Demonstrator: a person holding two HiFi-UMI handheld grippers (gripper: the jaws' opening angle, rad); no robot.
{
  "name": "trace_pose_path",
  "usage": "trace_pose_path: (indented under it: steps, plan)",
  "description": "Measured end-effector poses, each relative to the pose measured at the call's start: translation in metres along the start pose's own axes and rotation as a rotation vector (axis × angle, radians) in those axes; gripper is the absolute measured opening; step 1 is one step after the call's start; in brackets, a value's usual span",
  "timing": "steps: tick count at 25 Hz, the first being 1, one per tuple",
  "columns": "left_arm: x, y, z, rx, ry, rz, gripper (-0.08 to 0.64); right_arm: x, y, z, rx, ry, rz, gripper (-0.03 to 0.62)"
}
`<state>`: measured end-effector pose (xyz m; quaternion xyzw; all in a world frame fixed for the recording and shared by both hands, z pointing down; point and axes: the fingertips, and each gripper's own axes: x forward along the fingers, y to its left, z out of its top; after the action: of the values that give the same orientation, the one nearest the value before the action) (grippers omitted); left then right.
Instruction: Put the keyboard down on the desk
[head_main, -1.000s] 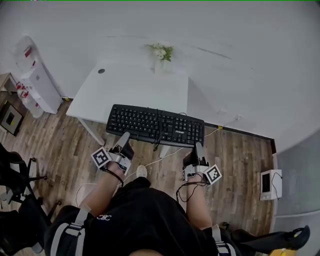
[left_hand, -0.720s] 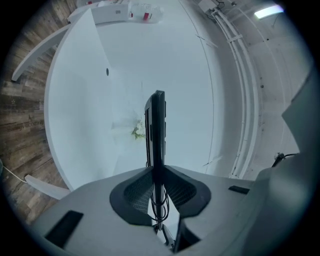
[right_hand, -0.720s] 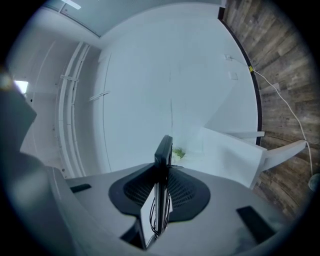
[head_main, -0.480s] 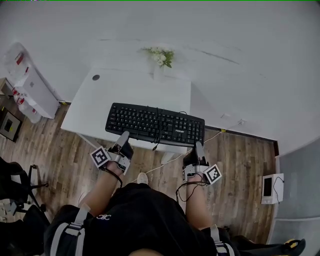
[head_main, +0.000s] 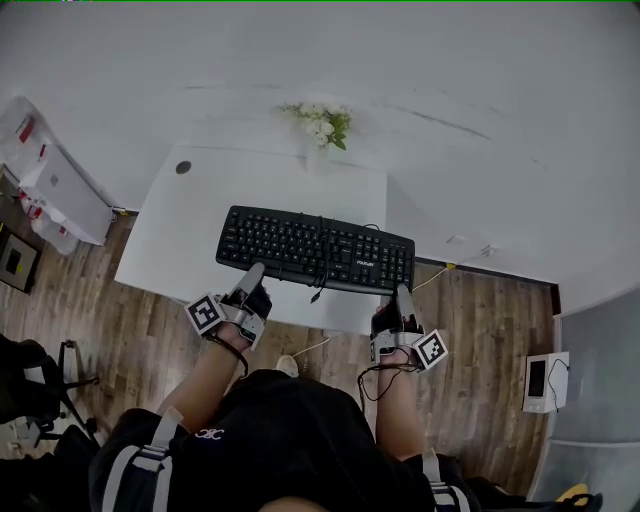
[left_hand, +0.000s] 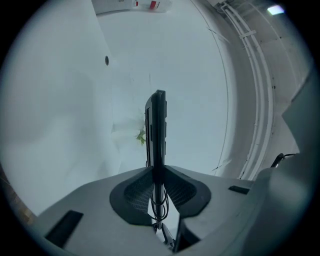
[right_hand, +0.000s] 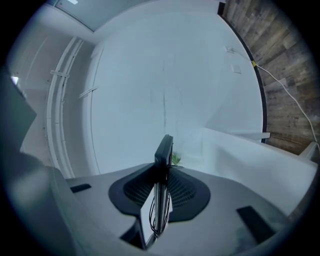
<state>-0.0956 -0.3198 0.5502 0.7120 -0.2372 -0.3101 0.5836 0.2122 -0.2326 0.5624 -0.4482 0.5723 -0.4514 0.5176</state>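
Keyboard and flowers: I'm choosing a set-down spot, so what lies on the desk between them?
Nothing: the head view shows only bare white desk between the keyboard and the flowers. The small round hole sits off to the left.

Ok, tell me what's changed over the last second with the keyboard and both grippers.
The keyboard has been carried forward over the desk: it hung across the near edge and is now mostly above the top. Nothing was taken or released: the left gripper and right gripper stay clamped on its near edge. The flowers haven't moved.
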Motion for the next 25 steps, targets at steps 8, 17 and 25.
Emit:
trace_pose_path:
  steps: [8, 17, 25]
  plan:
    - [0.042, 0.033, -0.004, -0.033, -0.017, 0.048, 0.069, 0.026, -0.027, 0.033, 0.007, 0.017, -0.061, 0.075]
    - [0.062, 0.078, -0.007, -0.07, -0.086, 0.146, 0.069, 0.06, -0.076, 0.056, 0.044, 0.099, -0.156, 0.077]
    - [0.075, 0.125, 0.005, -0.086, -0.114, 0.267, 0.069, 0.081, -0.132, 0.055, 0.111, 0.168, -0.28, 0.077]
